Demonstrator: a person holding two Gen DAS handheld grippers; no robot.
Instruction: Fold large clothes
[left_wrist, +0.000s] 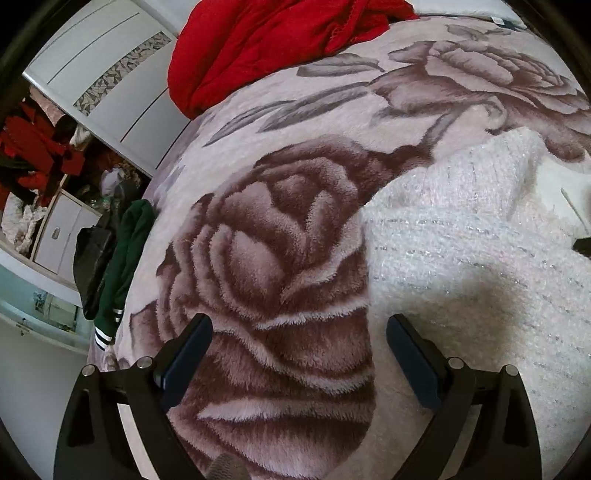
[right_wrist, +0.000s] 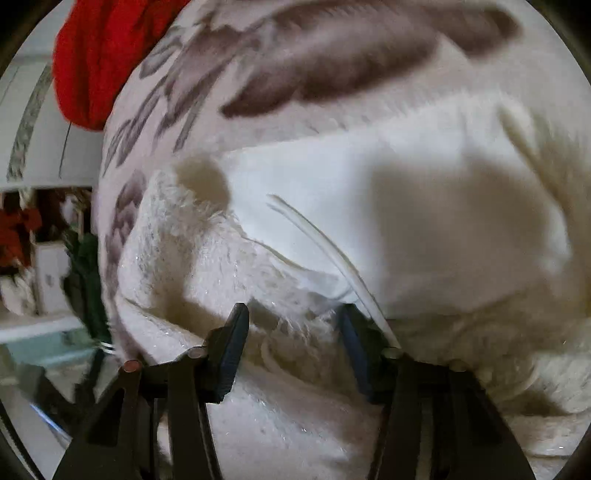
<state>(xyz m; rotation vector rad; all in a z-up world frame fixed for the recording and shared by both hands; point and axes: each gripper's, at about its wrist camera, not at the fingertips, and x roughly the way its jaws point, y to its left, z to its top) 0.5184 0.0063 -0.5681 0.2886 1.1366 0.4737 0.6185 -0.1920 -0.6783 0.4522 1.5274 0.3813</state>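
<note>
A fuzzy white sweater (left_wrist: 461, 258) with glittery threads lies on a plush rose-patterned blanket (left_wrist: 280, 236). My left gripper (left_wrist: 298, 325) hovers open over the blanket's big rose, just left of the sweater's edge, with nothing between its fingers. In the blurred right wrist view, my right gripper (right_wrist: 292, 310) points down into the sweater (right_wrist: 207, 266). Its jaws stand apart, with a ridge of fuzzy knit lying between them. Beyond it the sweater's smooth white inner side (right_wrist: 369, 192) shows, with a thin white cord (right_wrist: 317, 240) across it.
A red garment (left_wrist: 258, 40) is heaped at the blanket's far edge, also seen as the red garment (right_wrist: 81, 66). A green garment with white stripes (left_wrist: 125, 258) hangs off the left side. White cabinets (left_wrist: 110, 74) and cluttered shelves (left_wrist: 37, 158) stand past the bed.
</note>
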